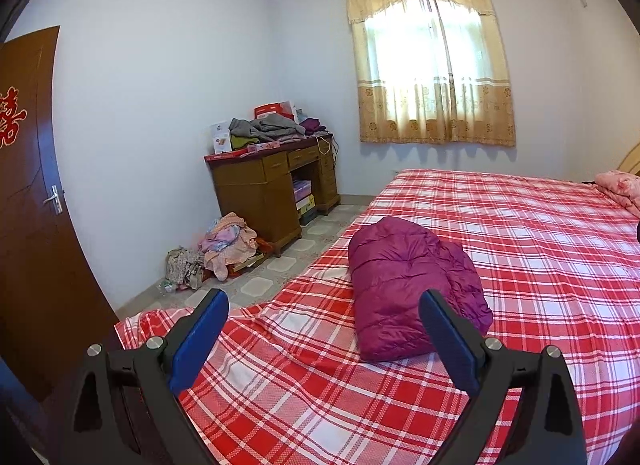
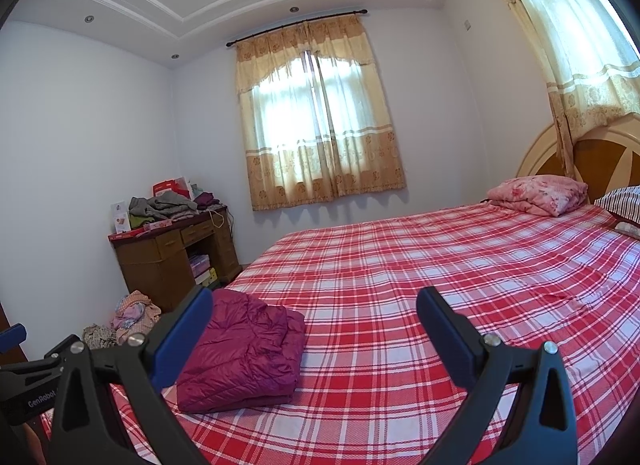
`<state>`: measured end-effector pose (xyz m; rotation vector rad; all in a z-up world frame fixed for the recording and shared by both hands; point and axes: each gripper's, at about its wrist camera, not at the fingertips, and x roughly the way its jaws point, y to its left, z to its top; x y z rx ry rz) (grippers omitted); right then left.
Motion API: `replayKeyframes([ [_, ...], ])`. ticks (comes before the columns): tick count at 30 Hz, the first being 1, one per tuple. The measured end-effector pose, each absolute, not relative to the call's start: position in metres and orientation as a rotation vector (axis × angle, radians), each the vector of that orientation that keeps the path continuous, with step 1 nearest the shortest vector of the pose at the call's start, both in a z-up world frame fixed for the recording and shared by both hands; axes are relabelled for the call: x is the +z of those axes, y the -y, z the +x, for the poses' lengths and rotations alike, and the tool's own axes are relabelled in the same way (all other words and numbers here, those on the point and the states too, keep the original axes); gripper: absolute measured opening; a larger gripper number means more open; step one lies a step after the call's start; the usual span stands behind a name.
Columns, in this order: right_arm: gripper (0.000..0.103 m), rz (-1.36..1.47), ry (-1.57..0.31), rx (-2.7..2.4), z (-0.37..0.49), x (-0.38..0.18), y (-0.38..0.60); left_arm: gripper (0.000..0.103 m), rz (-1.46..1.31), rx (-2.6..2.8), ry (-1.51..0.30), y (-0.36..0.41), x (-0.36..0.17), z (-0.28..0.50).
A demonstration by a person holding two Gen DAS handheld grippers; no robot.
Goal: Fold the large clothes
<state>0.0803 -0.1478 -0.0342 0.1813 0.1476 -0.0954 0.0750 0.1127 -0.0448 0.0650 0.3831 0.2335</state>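
A purple quilted down jacket point(image 1: 404, 285) lies folded into a compact bundle on the red plaid bed point(image 1: 540, 233). My left gripper point(image 1: 324, 305) hangs above the bed just short of the bundle, open, with nothing between its blue pads. In the right wrist view the same jacket point(image 2: 248, 349) rests near the bed's left foot corner. My right gripper point(image 2: 314, 305) is open and empty above the bed point(image 2: 440, 265), with the jacket partly behind its left finger point(image 2: 180, 341). The other gripper's black body point(image 2: 24, 389) shows at the lower left.
A wooden desk point(image 1: 272, 185) piled with clothes stands against the far wall, with heaps of clothes point(image 1: 224, 249) on the floor beside it. A brown door point(image 1: 36, 205) is at left. A pink folded quilt point(image 2: 538, 193) and a striped pillow point(image 2: 624, 201) lie by the headboard point(image 2: 580, 153).
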Motion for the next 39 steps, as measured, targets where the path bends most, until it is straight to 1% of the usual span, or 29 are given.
replayKeyframes([
  [18, 0.103, 0.180, -0.181, -0.079, 0.092, -0.040, 0.145, 0.097, -0.004, 0.190, -0.380, -0.130, -0.046, 0.082],
  [39, 0.103, 0.215, -0.250, -0.103, 0.106, -0.054, 0.158, 0.097, 0.018, 0.221, -0.524, -0.140, -0.081, 0.112],
])
